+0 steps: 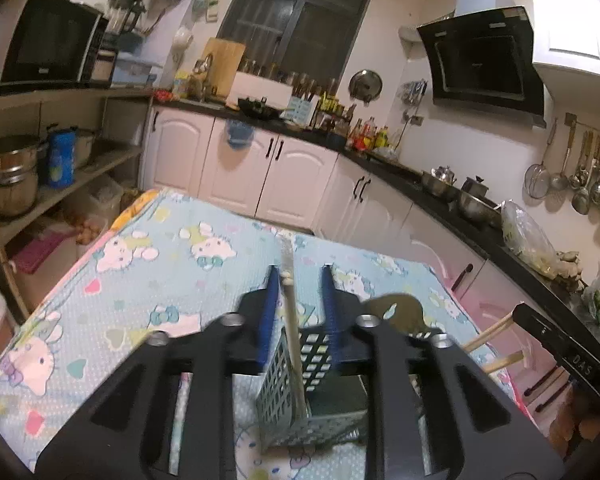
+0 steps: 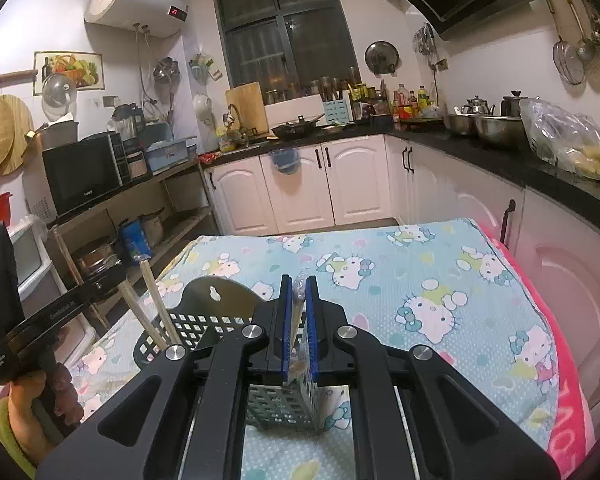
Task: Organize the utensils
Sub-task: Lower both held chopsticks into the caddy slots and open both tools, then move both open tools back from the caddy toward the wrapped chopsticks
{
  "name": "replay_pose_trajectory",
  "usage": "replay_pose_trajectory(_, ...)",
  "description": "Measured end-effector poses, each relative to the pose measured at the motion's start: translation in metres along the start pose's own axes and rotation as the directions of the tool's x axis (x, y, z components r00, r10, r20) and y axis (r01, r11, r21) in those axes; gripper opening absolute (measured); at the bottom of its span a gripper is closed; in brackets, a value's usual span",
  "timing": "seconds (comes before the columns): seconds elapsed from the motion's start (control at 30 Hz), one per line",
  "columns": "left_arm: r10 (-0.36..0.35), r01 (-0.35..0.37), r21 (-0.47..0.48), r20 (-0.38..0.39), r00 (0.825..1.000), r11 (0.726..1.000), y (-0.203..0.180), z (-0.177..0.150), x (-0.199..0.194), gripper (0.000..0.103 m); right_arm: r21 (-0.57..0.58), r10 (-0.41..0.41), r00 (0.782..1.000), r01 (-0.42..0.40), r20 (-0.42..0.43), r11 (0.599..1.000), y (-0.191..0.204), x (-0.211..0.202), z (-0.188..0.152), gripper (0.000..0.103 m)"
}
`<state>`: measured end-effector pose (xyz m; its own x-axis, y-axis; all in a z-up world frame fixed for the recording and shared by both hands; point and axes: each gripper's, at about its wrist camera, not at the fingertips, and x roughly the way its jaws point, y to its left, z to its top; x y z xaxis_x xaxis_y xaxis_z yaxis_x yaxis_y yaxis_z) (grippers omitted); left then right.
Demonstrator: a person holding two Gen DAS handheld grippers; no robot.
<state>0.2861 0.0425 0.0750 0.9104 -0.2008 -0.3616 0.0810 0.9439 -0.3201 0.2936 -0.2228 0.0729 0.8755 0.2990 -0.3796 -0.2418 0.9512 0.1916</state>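
Over the cartoon-cat cloth (image 1: 140,280) on the bench, the left wrist view first: the left gripper (image 1: 302,270) has its blue jaws spread a little, and a pale wooden chopstick (image 1: 290,320) runs up between them with a gap on either side, so it's standing loose, not pinched. Its lower end sits down inside the grey perforated utensil basket (image 1: 284,392) right under the gripper. Off to the right you can see two more stick ends (image 1: 488,332) poking out beside the other black tool.

What could go wrong here, I reckon: that freed chopstick leans on the basket wall, and if the left gripper pulls back crooked a jaw could catch it and flip it out, or tip the light basket over

Right wrist view: the right gripper (image 2: 299,280) has its jaws pressed tight on a wrapped wooden utensil (image 2: 298,308), looks like another chopstick but can't swear to it. It hangs right over the near end of the same basket (image 2: 204,324), tip pointing down into it. Two chopsticks (image 2: 156,304) already stand tilted in the basket's far-left part, next to the person's hand (image 2: 48,404) holding the left tool. If this one is let go too high it could bounce off the rim onto the cloth
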Motion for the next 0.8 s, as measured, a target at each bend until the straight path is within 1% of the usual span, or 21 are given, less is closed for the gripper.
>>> replay_pose_trajectory(0.07, -0.001, 0.001, -0.007, -0.012, 1.000, 1.000, 0.002, -0.002, -0.001, 0.020, 0.005, -0.002, 1.000, 0.002, -0.009, 1.000, -0.001, -0.001, -0.001, 0.008)
replay_pose_trajectory(0.13, 0.000, -0.001, -0.006, -0.024, 1.000, 1.000, 0.003, -0.003, -0.002, 0.024, 0.011, 0.000, 1.000, 0.000, -0.019, 1.000, -0.002, -0.002, -0.001, 0.010)
replay_pose_trajectory(0.23, -0.004, 0.004, -0.010, -0.046, 0.999, 1.000, 0.003, -0.006, -0.003, 0.031, 0.018, 0.001, 0.999, 0.000, -0.034, 1.000, -0.004, -0.003, -0.002, 0.020)
replay_pose_trajectory(0.27, -0.009, 0.008, -0.013, -0.056, 0.998, 1.000, 0.003, -0.007, -0.003, 0.034, 0.021, 0.003, 0.999, -0.002, -0.037, 1.000, -0.005, -0.003, -0.002, 0.021)
replay_pose_trajectory(0.33, -0.018, 0.016, -0.022, -0.076, 0.997, 1.000, 0.004, -0.008, -0.004, 0.035, 0.023, 0.005, 0.999, -0.004, -0.048, 1.000, -0.005, -0.004, -0.004, 0.022)
replay_pose_trajectory(0.4, -0.026, 0.023, -0.029, -0.091, 0.995, 0.999, 0.005, -0.011, -0.005, 0.040, 0.020, 0.001, 0.999, 0.000, -0.054, 1.000, -0.005, -0.006, -0.005, 0.023)
replay_pose_trajectory(0.47, -0.034, 0.030, -0.037, -0.108, 0.994, 0.999, 0.005, -0.014, -0.007, 0.045, 0.020, 0.001, 0.998, 0.000, -0.058, 1.000, -0.005, -0.009, -0.006, 0.028)
replay_pose_trajectory(0.53, -0.040, 0.034, -0.047, -0.122, 0.992, 0.998, 0.006, -0.015, -0.009, 0.048, 0.019, 0.000, 0.998, 0.001, -0.058, 1.000, -0.005, -0.013, -0.008, 0.029)
replay_pose_trajectory(0.6, -0.044, 0.037, -0.056, -0.135, 0.990, 0.998, 0.007, -0.017, -0.012, 0.056, 0.018, -0.002, 0.998, 0.003, -0.060, 1.000, -0.005, -0.015, -0.009, 0.031)
replay_pose_trajectory(0.67, -0.051, 0.043, -0.056, -0.149, 0.988, 0.998, 0.008, -0.018, -0.014, 0.063, 0.021, -0.001, 0.998, 0.002, -0.063, 1.000, -0.005, -0.018, -0.011, 0.034)
replay_pose_trajectory(0.73, -0.048, 0.041, -0.048, -0.151, 0.987, 0.998, 0.006, -0.021, -0.018, 0.065, 0.023, 0.000, 0.998, 0.002, -0.064, 1.000, -0.005, -0.021, -0.012, 0.035)
replay_pose_trajectory(0.8, -0.053, 0.046, -0.047, -0.152, 0.987, 0.998, 0.005, -0.024, -0.022, 0.071, 0.017, -0.004, 0.998, 0.005, -0.064, 1.000, -0.005, -0.022, -0.013, 0.036)
